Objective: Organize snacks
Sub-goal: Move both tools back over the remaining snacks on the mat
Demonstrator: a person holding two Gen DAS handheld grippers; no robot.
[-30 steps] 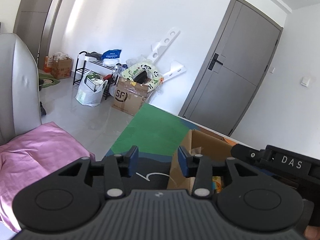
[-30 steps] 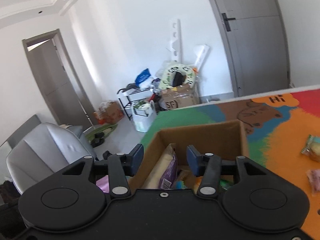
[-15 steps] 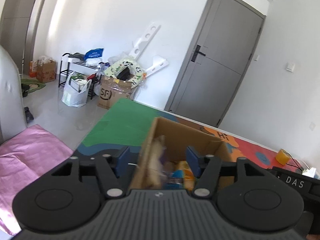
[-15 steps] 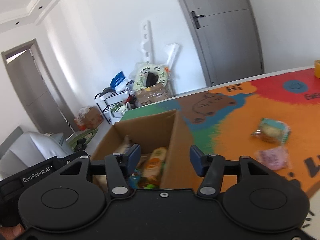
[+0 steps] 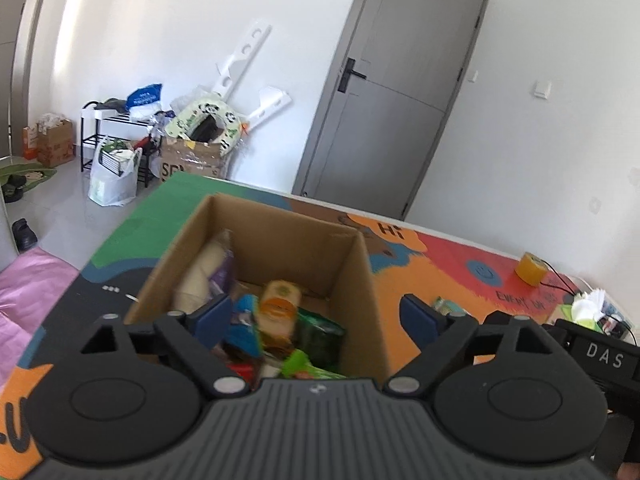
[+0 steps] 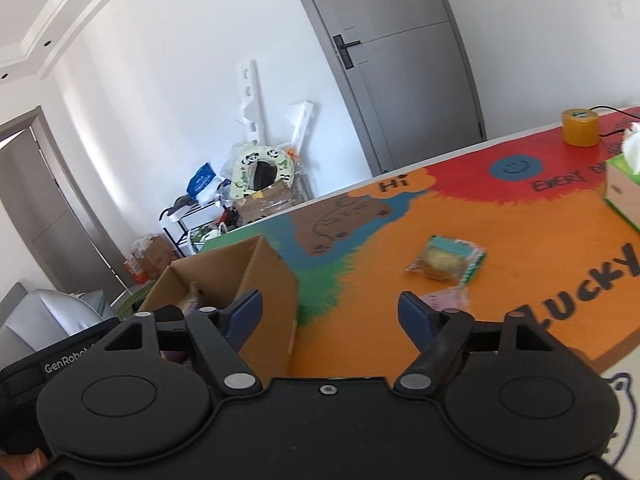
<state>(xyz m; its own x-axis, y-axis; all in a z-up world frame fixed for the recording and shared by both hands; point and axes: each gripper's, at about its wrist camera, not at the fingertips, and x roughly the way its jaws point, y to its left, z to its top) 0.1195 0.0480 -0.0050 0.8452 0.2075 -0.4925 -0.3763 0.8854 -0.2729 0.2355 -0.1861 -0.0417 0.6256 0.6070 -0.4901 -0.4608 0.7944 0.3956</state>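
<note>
My worktop [image 6: 400, 300] has a bright cartoon mat. The open brown cardboard box [image 5: 352, 280] on it holds many snack packs. A clear-wrapped cookie pack [image 6: 446, 259] lies outside the box. My left hand-held gripper [image 5: 316, 314] and right hand-held gripper [image 6: 331, 312] are opening, both empty.

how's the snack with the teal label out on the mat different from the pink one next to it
The teal-label snack lies farther from the right gripper; the pink snack lies nearer, partly hidden behind a gripper finger. The teal-label snack looks bigger, with a brownish cake showing through its wrapper; the pink snack looks smaller and paler, its contents too blurred to tell. Both lie loose on the orange part of the mat, outside the cardboard box, and neither is gripped.
</note>
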